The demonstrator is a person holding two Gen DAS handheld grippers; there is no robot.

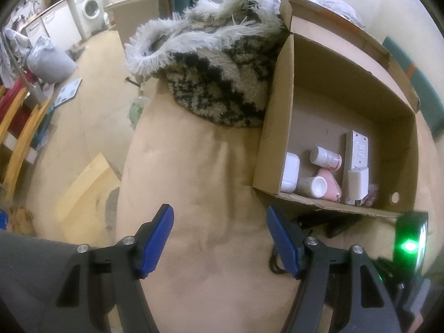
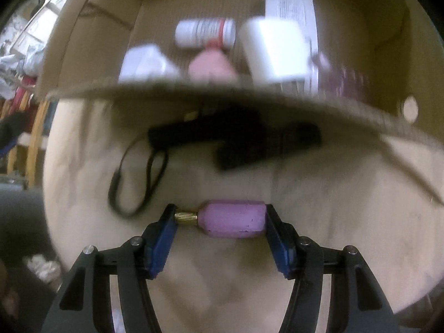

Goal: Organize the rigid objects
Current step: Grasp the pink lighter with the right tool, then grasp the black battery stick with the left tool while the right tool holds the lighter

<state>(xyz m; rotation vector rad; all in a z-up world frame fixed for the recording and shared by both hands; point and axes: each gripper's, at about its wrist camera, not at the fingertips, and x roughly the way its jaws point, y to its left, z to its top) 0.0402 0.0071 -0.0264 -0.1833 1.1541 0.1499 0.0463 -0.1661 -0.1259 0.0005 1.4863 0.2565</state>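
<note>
Your right gripper (image 2: 220, 219) squeezed a little purple bottle (image 2: 234, 219) with a gold tip from end to end, above the tan cushion (image 2: 319, 208) just in front of the cardboard box (image 2: 194, 90). Your left gripper (image 1: 220, 238) hung half open, holding nothing, beside that box (image 1: 274, 127).

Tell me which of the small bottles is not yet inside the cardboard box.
The purple bottle with the gold cap. The right gripper holds it lengthwise over the beige cushion, while the white and pink ones lie in the cardboard box.
</note>
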